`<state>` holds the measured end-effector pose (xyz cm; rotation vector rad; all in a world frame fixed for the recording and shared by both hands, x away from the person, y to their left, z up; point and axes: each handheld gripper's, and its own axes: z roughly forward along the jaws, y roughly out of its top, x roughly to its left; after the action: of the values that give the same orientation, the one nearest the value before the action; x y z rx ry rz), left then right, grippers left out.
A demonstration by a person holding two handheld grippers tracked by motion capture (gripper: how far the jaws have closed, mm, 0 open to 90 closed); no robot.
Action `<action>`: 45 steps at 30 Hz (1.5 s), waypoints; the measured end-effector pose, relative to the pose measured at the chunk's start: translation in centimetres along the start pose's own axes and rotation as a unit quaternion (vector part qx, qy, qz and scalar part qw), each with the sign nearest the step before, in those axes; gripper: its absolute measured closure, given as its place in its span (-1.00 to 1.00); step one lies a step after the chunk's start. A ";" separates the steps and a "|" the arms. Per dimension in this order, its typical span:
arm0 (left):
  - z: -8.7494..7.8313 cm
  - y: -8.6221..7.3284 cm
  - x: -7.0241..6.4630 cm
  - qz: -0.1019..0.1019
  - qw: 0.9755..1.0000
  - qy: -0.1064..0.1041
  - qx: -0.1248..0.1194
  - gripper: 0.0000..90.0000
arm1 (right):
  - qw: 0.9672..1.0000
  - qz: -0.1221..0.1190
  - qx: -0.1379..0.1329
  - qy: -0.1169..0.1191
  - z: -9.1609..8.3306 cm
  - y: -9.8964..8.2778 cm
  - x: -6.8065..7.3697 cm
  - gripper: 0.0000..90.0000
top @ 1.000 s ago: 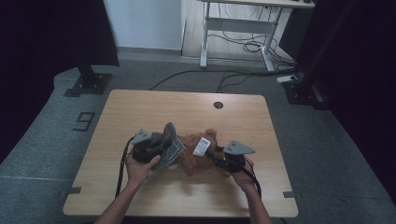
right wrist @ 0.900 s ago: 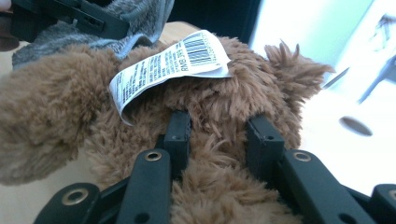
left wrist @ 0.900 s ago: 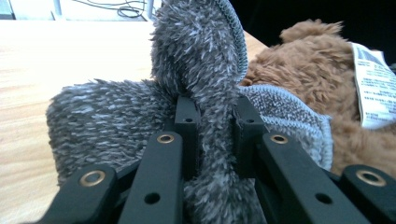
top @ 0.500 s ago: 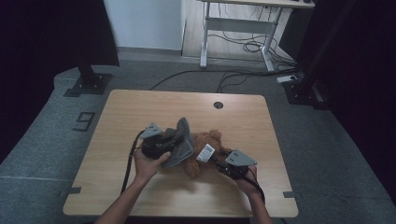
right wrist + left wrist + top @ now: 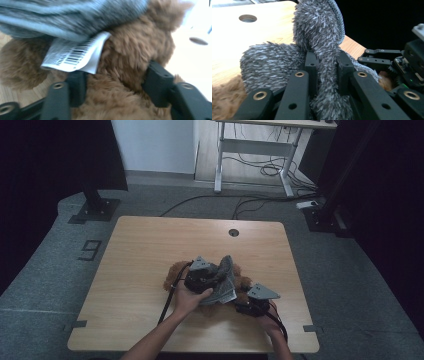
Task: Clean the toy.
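high view: a brown, shaggy plush toy (image 5: 244, 285) is seen lying on the light wooden table (image 5: 145, 250), toward the six o'clock edge, and a grey, fuzzy knitted garment (image 5: 223, 282) is draped over it. the left gripper (image 5: 205, 276) is held at about nine o'clock of the garment, and the right gripper (image 5: 252, 307) at about five o'clock of the toy.

in the left gripper view, a fold of the grey garment (image 5: 322, 50) is seen pinched tight between the two black jaws of the left gripper (image 5: 325, 67), so that claw is closed on the cloth. a round hole in the table (image 5: 247, 18) lies at eleven o'clock.

in the right gripper view, the right gripper (image 5: 113, 87) is seen with its jaws set apart on either side of the brown fur (image 5: 130, 50); they have just been opening, and the fur between them does not look squeezed, so the claw is judged to be open around the toy. a white barcode label (image 5: 72, 56) hangs at ten o'clock, under the grey cloth (image 5: 70, 17).

a risk is judged here: with the toy released, a pull on the garment could drag the toy along or toward the near edge. the label could also be caught if the right claw is closed again, and the thin fold could slip from the left jaws under a hard tug.
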<state>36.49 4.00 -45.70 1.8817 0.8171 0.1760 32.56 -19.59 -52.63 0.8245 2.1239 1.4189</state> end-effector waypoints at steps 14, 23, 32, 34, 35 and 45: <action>-4.7 -1.8 3.4 -0.010 0.999 0.044 -0.017 0.67 | 0.997 0.046 0.039 0.038 0.2 -0.5 -0.6 0.46; -9.6 -3.4 4.8 -0.010 0.996 0.073 -0.046 0.67 | 0.997 0.043 0.046 0.042 0.4 -0.7 -0.4 0.45; -12.3 -6.2 7.6 -0.042 0.992 0.110 -0.039 0.66 | 0.996 0.051 0.050 0.049 0.5 -0.8 -0.5 0.37; -12.4 -6.8 8.2 -0.048 0.991 0.120 -0.031 0.66 | 0.996 0.051 0.052 0.050 0.5 -0.9 -0.6 0.35; -12.4 -7.2 8.5 -0.052 0.991 0.124 -0.025 0.66 | 0.996 0.051 0.053 0.051 0.5 -0.9 -0.6 0.35; -12.4 -8.8 10.5 -0.089 0.988 0.128 -0.003 0.67 | 0.995 0.057 0.060 0.051 0.6 -1.2 -0.6 0.13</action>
<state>34.70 21.86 -50.03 1.7920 1.1520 0.3123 33.17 -19.94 -53.92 0.9499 2.2903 1.4291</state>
